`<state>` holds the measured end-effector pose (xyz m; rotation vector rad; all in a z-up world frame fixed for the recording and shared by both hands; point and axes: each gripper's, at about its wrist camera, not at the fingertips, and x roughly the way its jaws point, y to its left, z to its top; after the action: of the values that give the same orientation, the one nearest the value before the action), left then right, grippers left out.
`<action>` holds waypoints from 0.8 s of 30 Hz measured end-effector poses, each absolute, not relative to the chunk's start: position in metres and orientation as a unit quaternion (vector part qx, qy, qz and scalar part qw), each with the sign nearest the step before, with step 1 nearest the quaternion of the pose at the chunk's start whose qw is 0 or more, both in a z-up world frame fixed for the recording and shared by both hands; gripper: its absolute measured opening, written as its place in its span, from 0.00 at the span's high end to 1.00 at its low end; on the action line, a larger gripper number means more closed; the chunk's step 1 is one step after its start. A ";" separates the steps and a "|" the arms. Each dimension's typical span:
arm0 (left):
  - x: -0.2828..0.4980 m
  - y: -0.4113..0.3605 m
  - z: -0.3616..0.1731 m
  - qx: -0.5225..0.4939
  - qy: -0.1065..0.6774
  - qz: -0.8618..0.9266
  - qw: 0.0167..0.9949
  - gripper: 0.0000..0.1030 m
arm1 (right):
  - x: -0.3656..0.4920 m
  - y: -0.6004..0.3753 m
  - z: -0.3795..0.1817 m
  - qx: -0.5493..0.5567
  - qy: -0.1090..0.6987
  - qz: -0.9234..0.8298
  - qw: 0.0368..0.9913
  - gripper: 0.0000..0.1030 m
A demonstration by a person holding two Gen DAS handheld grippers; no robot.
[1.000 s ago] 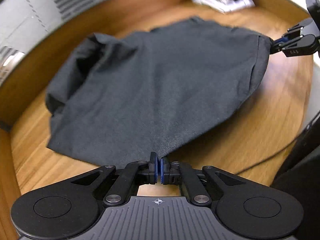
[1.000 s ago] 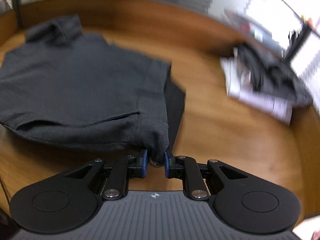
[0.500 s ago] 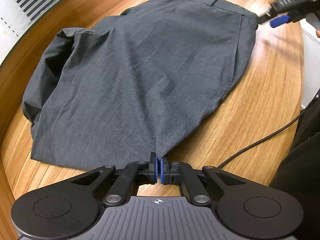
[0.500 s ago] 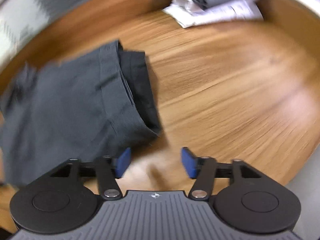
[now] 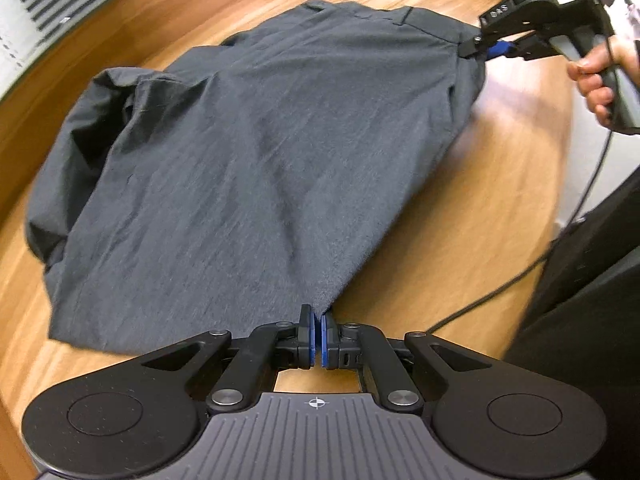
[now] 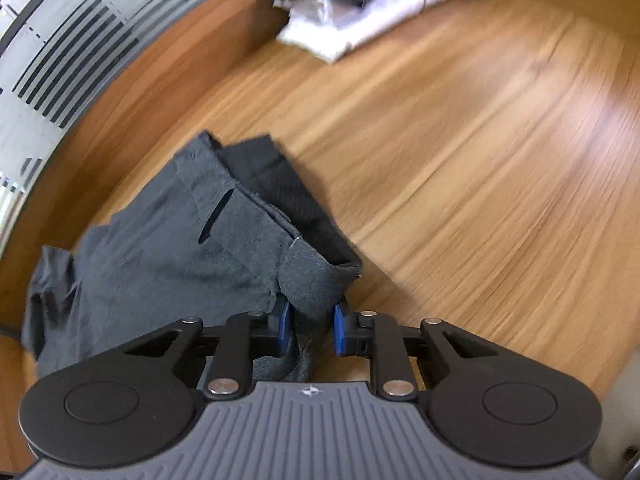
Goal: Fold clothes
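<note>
You are holding the dark grey garment [image 5: 256, 168] spread across the wooden table [image 5: 460, 240], filling mid-frame; your left gripper [image 5: 319, 336] is pinching its near corner tight; your right gripper [image 6: 309, 330] is closing around a bunched waistband corner, pads not fully together; folding appears barely begun; finished pile [image 6: 360, 4] is lying at upper frame.

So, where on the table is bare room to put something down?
Bare wood lies between the grey trousers and the folded pile at the far edge. Around the right gripper the cloth crowds the table.
</note>
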<state>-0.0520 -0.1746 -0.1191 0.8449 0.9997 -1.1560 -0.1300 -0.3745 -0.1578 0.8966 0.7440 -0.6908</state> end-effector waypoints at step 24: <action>-0.076 -0.257 -0.133 0.304 0.459 -0.508 0.662 0.65 | -0.256 -0.556 -0.137 0.313 0.418 -0.329 0.787 0.68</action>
<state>-0.0758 -0.2572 -0.1328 0.6881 1.0385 -1.1481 -0.2557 -0.5558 -0.1367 0.6738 0.9003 -0.7083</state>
